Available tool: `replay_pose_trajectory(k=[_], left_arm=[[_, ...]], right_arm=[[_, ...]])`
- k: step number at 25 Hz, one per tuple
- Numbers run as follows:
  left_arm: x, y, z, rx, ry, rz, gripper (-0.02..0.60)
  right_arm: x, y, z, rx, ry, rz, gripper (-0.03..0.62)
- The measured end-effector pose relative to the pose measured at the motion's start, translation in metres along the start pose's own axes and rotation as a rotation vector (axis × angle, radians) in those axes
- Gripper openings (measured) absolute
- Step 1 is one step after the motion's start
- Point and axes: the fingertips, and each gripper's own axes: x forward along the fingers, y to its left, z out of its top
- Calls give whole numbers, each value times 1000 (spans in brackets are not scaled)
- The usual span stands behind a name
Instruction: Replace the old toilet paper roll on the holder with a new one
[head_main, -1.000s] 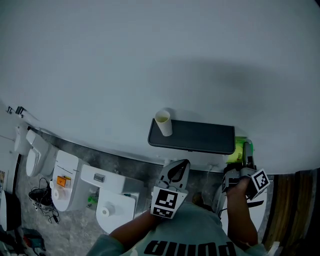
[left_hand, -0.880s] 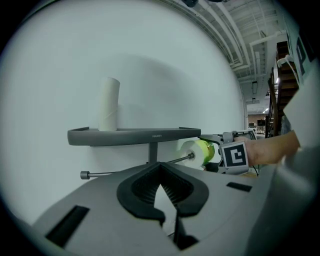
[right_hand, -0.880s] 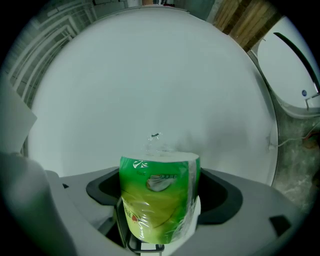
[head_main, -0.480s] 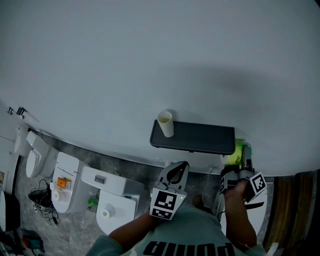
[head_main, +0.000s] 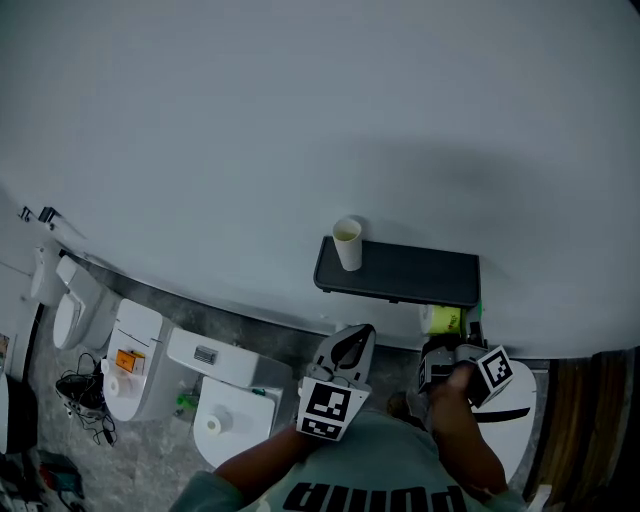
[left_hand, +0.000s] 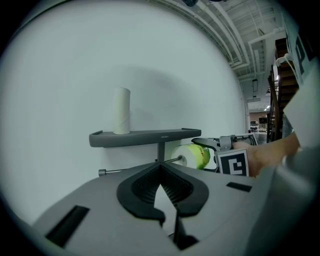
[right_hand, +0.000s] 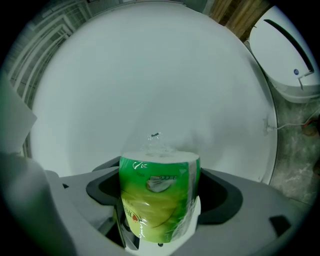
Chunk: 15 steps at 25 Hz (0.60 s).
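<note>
Wall (head_main: 300, 120): plain, pale and unmarked; it fills most of the head view.
Shelf (head_main: 400, 272): dark grey tray with a low rim, fixed to the wall.
Cardboard tube (head_main: 348, 243): bare and upright at the shelf's left end.
Holder rod (left_hand: 130, 167): thin metal bar hung just below the shelf from a short central post.
New roll (right_hand: 159, 195): in a green printed wrapper, under the shelf's right end, its white end face at the rod's right tip. Whether the rod has entered the core cannot be told.
Right gripper (right_hand: 160, 220): jaws pinch the new roll from both sides.
Left gripper (left_hand: 167, 212): held low and short of the shelf, jaws pressed together with nothing between them.
Floor (head_main: 160, 300): grey and mottled, meeting the wall along a curved line.
Toilets (head_main: 230, 400): white fixtures in a row at lower left.
Cables (head_main: 85, 400): a dark tangle on the floor beside the toilets.
Wooden panel (head_main: 585, 420): brown boards at the lower right edge.
</note>
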Motion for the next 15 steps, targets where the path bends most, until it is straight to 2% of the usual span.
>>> replay_pose_trajectory(k=[15], left_arm=[[-25, 21, -10, -13, 1, 17, 5]], right_arm=[[12, -4, -38, -20, -22, -12, 433]])
